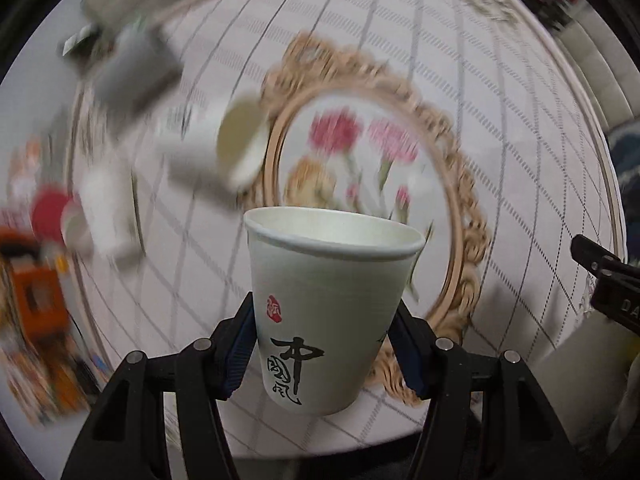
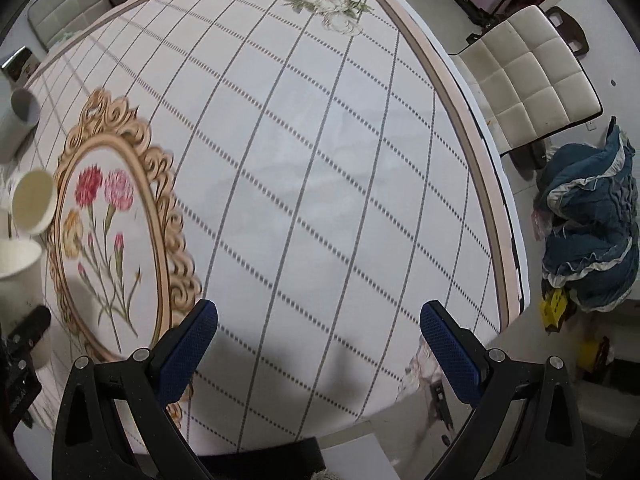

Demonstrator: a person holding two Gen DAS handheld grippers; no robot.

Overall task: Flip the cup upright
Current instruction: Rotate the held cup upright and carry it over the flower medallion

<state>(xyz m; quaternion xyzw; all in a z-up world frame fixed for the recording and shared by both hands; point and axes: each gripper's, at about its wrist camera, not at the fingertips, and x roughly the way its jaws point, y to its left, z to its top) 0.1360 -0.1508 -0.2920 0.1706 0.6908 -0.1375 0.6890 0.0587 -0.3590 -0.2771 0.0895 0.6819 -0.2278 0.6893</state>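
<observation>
A white paper cup [image 1: 326, 304] with black calligraphy and a red seal is held mouth-up, slightly tilted, above the table. My left gripper [image 1: 322, 348] is shut on its lower half. The same cup shows at the left edge of the right wrist view [image 2: 18, 276]. My right gripper [image 2: 318, 344] is open and empty above the tablecloth, off to the right of the cup. It shows at the right edge of the left wrist view [image 1: 604, 280]. A second paper cup [image 1: 242, 140] lies on its side beside the flower medallion; it also shows in the right wrist view [image 2: 34, 202].
The table [image 2: 320, 140] has a grid-patterned cloth with a gold-framed flower medallion [image 2: 108, 216]. More cups [image 1: 104, 208] lie at the left, one grey [image 2: 20, 120]. A padded chair [image 2: 532, 76] and blue cloth [image 2: 592, 236] are beyond the right table edge.
</observation>
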